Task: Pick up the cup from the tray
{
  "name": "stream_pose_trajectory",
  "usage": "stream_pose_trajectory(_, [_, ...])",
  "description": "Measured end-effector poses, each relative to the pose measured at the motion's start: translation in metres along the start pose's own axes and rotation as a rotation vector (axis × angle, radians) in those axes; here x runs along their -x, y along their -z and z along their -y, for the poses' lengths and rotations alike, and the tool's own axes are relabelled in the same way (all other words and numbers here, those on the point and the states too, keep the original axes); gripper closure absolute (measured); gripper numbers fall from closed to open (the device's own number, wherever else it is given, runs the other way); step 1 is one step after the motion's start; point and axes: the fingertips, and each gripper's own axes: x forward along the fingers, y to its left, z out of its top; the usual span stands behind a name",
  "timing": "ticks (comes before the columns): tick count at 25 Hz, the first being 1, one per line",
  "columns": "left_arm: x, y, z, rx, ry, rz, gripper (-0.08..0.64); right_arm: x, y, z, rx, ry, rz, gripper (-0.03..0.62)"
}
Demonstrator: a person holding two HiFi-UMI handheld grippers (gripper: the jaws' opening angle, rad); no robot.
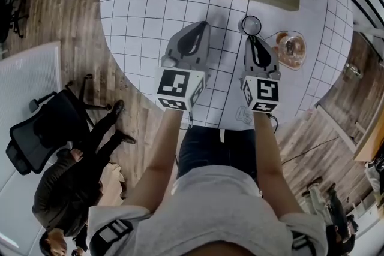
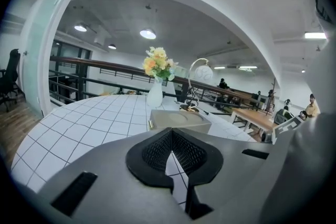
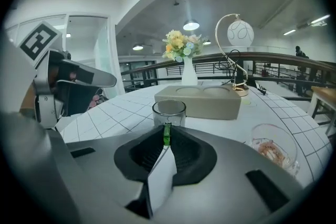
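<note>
1. I am seeing the cup (image 3: 169, 112) standing upright on the table (image 1: 144, 3), just in front of the tray (image 3: 210, 103) and not in either of its round recesses.
2. The right gripper (image 3: 167, 128) is pointing at the cup from the side away from the tray, tips just beside the glass. Its fingers are lying together, with a small green strip (image 3: 167, 136) showing at the tips; I cannot tell what it is.
3. The left gripper (image 2: 171, 131) is hanging on the tray's near side, fingers closed on nothing.
</note>
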Motion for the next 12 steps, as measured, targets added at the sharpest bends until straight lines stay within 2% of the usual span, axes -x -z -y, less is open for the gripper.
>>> stream_pose_trajectory(7, [-0.001, 0.004, 0.007, -0.036, 0.01, -0.009, 0.551, -0.002, 0.025, -0.009, 0.043, -0.002, -0.055, 0.554])
stream_pose_trajectory(12, [0.002, 0.009, 0.01, -0.034, 0.012, -0.018, 0.551, -0.002, 0.041, -0.011, 0.06, -0.001, -0.09, 0.554])
